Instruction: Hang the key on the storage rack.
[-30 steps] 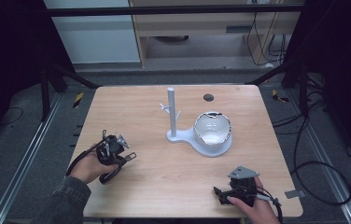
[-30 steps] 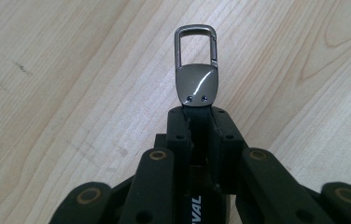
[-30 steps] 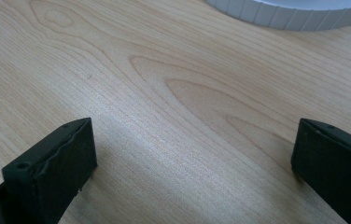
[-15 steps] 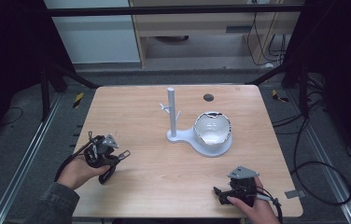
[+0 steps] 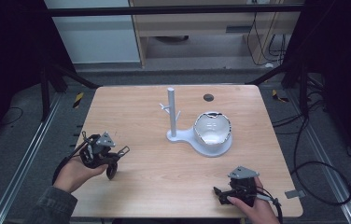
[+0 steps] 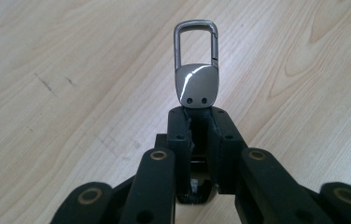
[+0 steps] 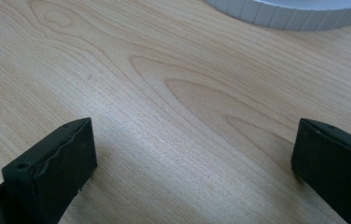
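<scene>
Carry step: my left gripper (image 6: 197,126) clamps the metal carabiner clip (image 6: 196,70), loop ahead of the jaws — next, hang it on the white stand (image 5: 172,114); right gripper (image 7: 192,172) gapes, idle.

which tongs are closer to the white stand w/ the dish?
Right. The right tongs sit at the near table edge, just below the white stand. The left tongs, shut on a metal carabiner clip, are farther off to its left.

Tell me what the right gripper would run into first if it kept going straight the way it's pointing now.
Most likely the white stand's round base. In the right gripper view, the right gripper has open jaws with bare wooden table between them, and the ribbed white edge lies ahead, slightly to the right. Depth is hard to judge.
</scene>
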Demonstrator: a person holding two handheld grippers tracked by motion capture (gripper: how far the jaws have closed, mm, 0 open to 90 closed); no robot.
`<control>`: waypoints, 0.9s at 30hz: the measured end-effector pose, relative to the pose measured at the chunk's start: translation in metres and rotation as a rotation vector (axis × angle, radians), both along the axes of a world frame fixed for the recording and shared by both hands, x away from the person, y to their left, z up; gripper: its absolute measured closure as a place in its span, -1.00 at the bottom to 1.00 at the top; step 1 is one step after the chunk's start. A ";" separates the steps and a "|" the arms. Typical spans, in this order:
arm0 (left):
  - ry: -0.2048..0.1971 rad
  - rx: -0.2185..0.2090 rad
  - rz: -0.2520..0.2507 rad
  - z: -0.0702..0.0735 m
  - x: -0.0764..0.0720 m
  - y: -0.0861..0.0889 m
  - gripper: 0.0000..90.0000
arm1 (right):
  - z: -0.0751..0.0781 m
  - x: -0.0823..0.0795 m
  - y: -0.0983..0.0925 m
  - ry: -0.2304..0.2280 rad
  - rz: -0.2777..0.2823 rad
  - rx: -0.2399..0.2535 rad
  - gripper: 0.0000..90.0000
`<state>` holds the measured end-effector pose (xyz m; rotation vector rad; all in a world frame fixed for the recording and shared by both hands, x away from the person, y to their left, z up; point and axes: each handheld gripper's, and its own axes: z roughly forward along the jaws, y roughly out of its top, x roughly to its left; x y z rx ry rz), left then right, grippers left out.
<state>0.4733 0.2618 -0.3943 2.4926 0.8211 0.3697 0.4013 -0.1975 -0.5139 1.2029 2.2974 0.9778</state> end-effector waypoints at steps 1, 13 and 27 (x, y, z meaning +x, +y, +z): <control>-0.006 -0.004 0.000 0.001 0.000 0.000 0.78 | 0.000 0.000 0.000 0.001 0.000 0.000 -0.99; -0.089 -0.093 0.012 0.016 0.000 -0.016 0.78 | 0.000 0.001 0.000 -0.001 0.001 -0.001 -0.99; -0.117 -0.099 0.011 0.030 0.019 -0.047 0.78 | 0.000 0.020 0.000 -0.001 -0.025 0.000 -0.99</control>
